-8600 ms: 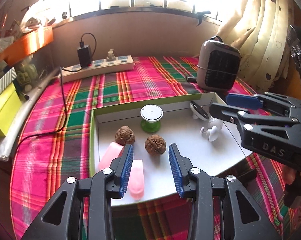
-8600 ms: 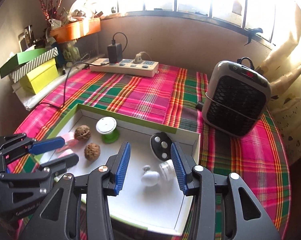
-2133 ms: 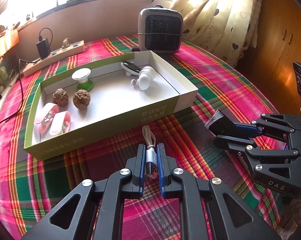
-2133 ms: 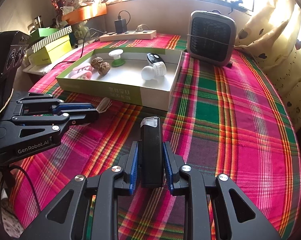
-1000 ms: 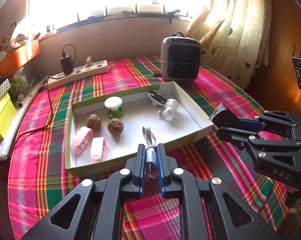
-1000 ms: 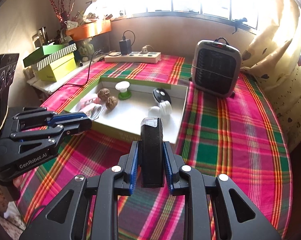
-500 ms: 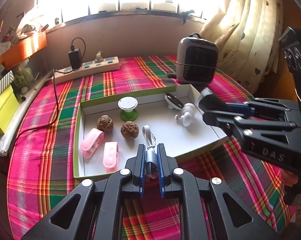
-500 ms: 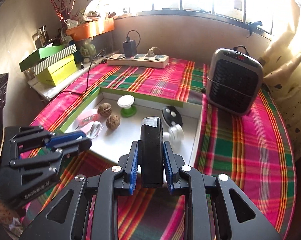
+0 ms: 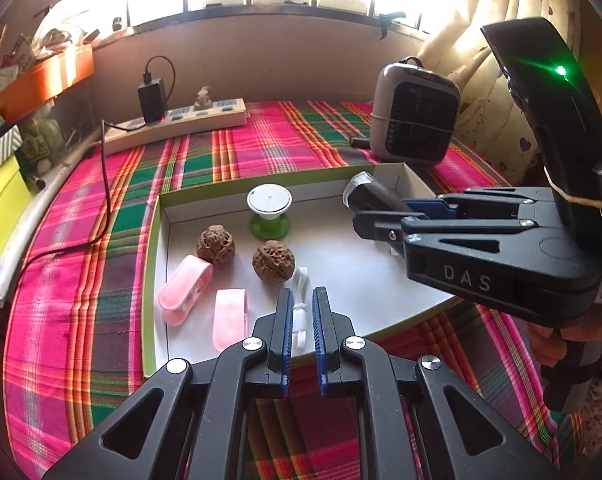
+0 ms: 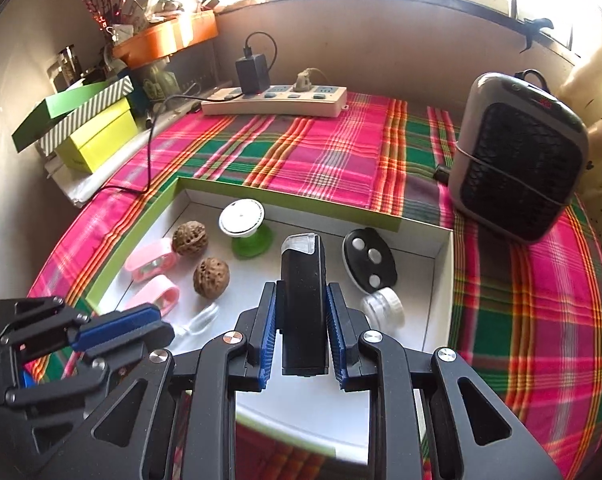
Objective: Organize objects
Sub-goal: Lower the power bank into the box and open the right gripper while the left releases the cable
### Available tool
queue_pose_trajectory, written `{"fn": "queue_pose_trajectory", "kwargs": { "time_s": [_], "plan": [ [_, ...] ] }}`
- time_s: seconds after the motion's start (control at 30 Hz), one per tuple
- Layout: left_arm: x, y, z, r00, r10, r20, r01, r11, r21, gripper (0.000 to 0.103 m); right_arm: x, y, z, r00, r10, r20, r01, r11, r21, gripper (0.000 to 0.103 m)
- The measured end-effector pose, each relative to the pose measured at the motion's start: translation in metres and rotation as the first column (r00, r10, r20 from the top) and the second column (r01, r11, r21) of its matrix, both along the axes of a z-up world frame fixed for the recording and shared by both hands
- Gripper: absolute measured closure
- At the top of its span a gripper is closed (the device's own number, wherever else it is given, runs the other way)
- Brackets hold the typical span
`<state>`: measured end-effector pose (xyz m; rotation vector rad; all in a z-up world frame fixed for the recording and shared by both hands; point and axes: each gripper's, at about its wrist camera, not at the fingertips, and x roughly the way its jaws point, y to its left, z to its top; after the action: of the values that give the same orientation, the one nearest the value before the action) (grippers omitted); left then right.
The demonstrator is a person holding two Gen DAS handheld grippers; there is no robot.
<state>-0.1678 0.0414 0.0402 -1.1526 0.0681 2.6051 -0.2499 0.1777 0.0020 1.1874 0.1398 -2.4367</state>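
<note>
Hovering over the box (image 9: 157,240), the left gripper (image 9: 301,312) pinches a white cable (image 9: 299,312) just near of a walnut (image 9: 273,261); the right gripper (image 10: 301,320) clamps a black lighter (image 10: 303,280) upright, left of the key fob (image 10: 369,260).

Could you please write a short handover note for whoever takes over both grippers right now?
Left gripper: shut on the white cable, low over the tray's near part.
Right gripper: shut on the black lighter, above the tray's middle.
Already in the green-edged tray: two walnuts, two pink clips, green-based spool, black key fob, small clear jar.
Left: set the cable and the lighter down in free tray space, then open.
</note>
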Motion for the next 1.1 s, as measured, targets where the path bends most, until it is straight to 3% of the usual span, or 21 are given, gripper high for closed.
{"fn": "queue_pose_trajectory", "kwargs": {
  "time_s": [1.1],
  "plan": [
    [-0.009, -0.006, -0.011, 0.999, 0.012, 0.036, -0.013, 1.0, 0.027, 0.092, -0.035, -0.026, -0.026, 0.999, 0.008, 0.052, -0.012, 0.998, 0.07, 0.078]
  ]
}}
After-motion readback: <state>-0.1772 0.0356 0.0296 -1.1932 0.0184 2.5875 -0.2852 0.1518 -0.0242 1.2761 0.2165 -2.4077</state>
